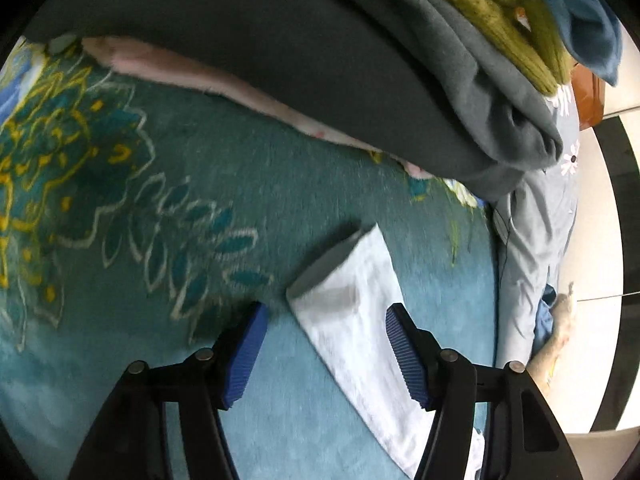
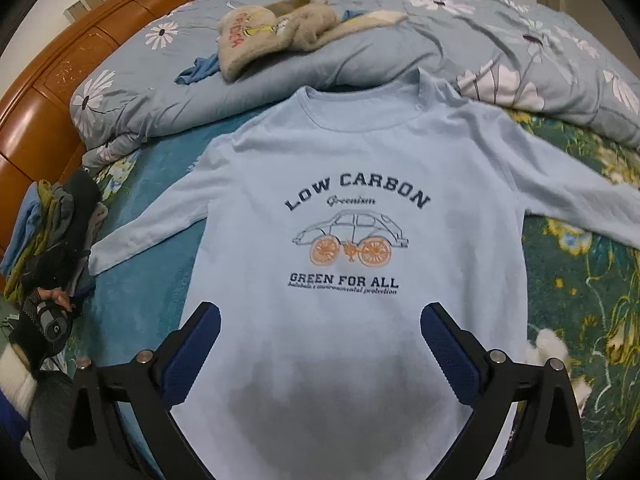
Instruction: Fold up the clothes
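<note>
right wrist view shows the light blue shirt (image 2: 352, 216) flat on the bed, quilt (image 2: 360, 52) beyond, right gripper (image 2: 320, 344) spread empty above its hem. left wrist view alone shows left gripper (image 1: 326, 344) agape at the sleeve cuff (image 1: 352, 300), folded stack (image 1: 400, 80) close behind.

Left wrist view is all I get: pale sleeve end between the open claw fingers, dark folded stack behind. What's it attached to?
Observer: A pale blue long-sleeved knit top printed LOW CARBON, lying flat, front up, on the teal-sheeted bed.
Operator: Folded at all?
Observer: No. Its far sleeve is spread out sideways too.
Operator: Anything gripping it?
Observer: No. The right claw is open over the lower part of the top, holding nothing.
</note>
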`<state>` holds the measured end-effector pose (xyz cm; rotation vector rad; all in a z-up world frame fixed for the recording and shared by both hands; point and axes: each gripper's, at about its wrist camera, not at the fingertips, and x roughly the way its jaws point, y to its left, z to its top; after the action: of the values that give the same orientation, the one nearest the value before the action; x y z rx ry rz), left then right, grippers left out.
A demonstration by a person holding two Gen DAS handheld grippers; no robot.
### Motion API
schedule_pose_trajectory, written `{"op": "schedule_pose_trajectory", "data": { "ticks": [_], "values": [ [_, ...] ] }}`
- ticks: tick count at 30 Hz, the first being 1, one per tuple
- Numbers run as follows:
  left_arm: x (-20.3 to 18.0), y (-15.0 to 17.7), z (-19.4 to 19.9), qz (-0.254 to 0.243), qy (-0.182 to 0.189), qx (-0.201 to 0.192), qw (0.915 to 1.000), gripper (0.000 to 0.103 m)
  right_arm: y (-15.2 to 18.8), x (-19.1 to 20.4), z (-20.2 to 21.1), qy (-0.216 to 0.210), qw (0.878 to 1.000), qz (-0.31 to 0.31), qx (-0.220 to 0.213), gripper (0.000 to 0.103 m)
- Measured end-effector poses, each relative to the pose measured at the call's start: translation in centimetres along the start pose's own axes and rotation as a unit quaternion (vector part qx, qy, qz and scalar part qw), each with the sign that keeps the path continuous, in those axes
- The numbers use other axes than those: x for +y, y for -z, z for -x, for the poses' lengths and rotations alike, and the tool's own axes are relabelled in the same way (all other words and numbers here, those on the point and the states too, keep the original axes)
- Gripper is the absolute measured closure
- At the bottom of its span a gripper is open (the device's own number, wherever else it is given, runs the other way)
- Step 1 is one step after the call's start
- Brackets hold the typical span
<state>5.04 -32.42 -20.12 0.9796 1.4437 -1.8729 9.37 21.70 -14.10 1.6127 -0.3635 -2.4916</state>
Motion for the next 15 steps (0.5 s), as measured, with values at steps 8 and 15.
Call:
{"op": "schedule_pose_trajectory", "data": {
  "ticks": [8, 15],
  "values": [
    [0.1, 0.5, -1.2, 0.000, 0.005, 0.014, 0.9999, 0.094, 0.2, -0.5, -1.6, -0.005, 1.000, -0.015, 0.022, 0.002],
    [-0.1, 1.6, 1.8, 0.024, 0.051, -0.029, 0.9980, 0.097, 0.1, -1.8, -0.1, -0.006, 1.000, -0.022, 0.011, 0.002]
  ]
}}
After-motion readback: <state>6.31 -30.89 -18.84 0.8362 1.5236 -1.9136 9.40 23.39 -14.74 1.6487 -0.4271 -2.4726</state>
